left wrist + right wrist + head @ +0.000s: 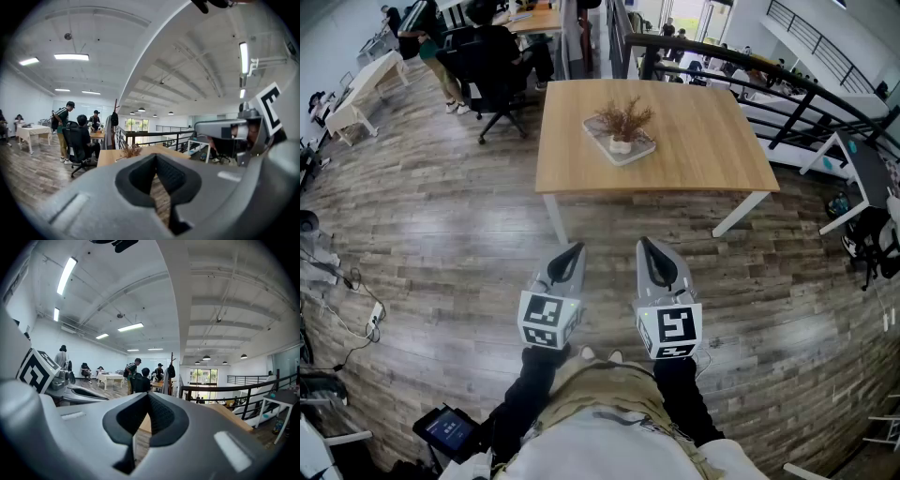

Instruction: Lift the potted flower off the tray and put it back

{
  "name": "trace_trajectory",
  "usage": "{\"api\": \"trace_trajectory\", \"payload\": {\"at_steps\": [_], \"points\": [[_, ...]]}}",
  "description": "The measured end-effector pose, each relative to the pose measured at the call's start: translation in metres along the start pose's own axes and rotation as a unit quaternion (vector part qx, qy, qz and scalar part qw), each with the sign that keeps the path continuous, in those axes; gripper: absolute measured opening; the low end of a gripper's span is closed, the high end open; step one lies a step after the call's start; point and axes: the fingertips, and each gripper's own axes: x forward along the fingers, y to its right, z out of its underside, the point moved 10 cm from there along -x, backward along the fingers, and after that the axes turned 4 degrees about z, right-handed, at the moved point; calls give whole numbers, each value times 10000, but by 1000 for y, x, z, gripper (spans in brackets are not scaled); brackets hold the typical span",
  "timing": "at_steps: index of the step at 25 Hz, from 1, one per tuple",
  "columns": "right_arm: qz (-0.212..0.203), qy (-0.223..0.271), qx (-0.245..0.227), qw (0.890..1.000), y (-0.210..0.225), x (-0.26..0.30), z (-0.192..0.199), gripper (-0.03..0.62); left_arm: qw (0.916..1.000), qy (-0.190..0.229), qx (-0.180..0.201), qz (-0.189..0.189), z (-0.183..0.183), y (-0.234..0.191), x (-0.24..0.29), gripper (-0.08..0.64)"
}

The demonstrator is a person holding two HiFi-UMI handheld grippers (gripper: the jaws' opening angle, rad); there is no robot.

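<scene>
A potted flower (623,123) with dry brown sprigs in a small white pot stands on a pale tray (609,150) in the middle of a wooden table (703,141). Both grippers hover over the wooden floor, well short of the table's near edge, pointing towards it. My left gripper (574,249) is shut with nothing in it, and so is my right gripper (647,245). In the left gripper view the shut left gripper (157,158) points at the distant flower (131,151). In the right gripper view the shut right gripper (149,397) has a corner of the table (229,412) to its right.
White table legs (553,217) stand below the near edge. People sit on office chairs (492,84) at desks beyond the table's left. A black railing (769,70) runs behind the table on the right, with a white desk (853,169) further right. Cables (356,309) lie on the floor at left.
</scene>
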Motion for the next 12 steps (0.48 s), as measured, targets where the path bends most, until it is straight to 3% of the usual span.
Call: {"api": "trace_trajectory", "payload": {"at_steps": [12], "points": [[60,-66,-14,10000,-29,11,12,3,9999,-27,-118,-44,17,-27,-18,2]]}}
